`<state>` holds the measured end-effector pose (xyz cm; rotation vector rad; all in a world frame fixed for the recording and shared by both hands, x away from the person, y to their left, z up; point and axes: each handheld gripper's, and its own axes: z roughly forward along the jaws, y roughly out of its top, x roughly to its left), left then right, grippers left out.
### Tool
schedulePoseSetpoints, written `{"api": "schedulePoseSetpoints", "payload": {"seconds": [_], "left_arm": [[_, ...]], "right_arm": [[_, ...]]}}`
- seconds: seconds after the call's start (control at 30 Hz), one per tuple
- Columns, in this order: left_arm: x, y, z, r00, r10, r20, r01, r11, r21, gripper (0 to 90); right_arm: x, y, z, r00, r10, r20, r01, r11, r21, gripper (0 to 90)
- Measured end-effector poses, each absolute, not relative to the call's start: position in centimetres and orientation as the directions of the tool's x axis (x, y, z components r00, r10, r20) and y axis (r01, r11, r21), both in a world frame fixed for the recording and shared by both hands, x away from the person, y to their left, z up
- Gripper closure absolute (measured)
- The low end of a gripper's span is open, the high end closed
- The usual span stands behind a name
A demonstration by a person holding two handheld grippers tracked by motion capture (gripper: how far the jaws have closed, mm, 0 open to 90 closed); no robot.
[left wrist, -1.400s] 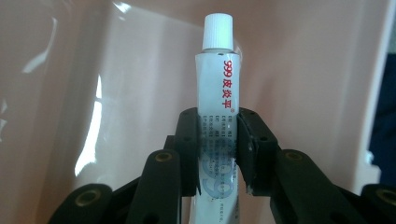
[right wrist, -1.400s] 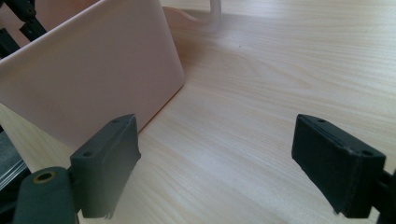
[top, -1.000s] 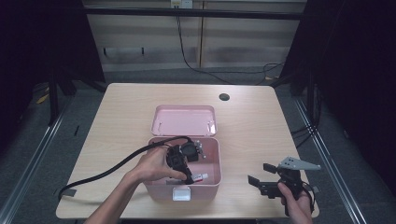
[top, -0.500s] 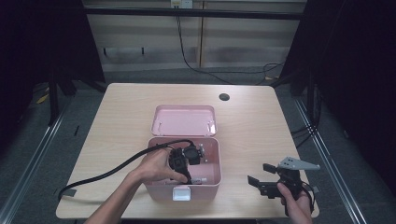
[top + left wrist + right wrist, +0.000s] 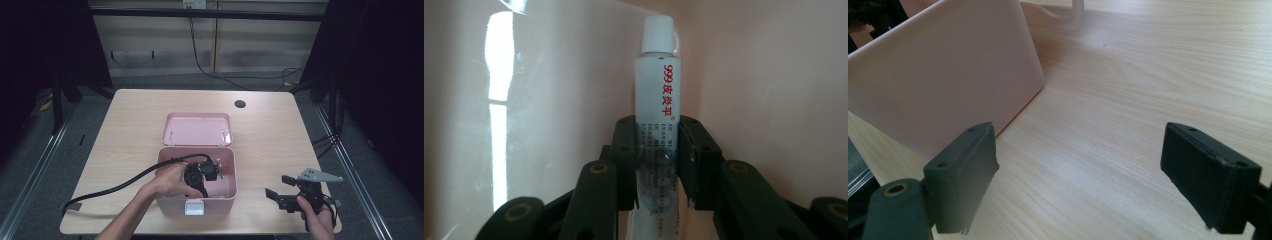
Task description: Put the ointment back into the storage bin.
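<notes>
Left hand-held gripper [image 5: 656, 165] clamped on ointment tube [image 5: 658, 100], inside pink box [image 5: 227, 187]; right hand-held gripper [image 5: 1098, 175] wide over desk [image 5: 1128, 90]. Could slip from pads, dropping askew.

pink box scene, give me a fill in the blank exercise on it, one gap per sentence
1. The left gripper is shut on a white ____ with red print.
2. That gripper reaches into the pink box, whose lid lies ____ on the table behind it.
3. The right gripper, beside the box, has its jaws ____.
4. The cap of the held thing is ____ in colour.

Missing words: tube; off; open; white
</notes>
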<state>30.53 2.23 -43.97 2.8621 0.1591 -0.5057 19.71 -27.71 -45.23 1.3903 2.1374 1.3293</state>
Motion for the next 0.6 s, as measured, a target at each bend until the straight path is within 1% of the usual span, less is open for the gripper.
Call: {"api": "schedulePoseSetpoints", "payload": {"seconds": [0.3,0.6], "left_arm": [[30.6,2.0,-44.7,0.93,0.051,-0.365,0.133,-0.97,0.202,71.1],[30.7,1.9,-45.3,0.917,0.062,-0.394,0.15,-0.969,0.198,70.6]], "right_arm": [[19.7,-27.7,-45.2,-0.508,0.826,0.243,0.586,0.125,0.801,14.3],[19.7,-27.7,-45.2,-0.509,0.826,0.244,0.586,0.124,0.801,14.3]]}}
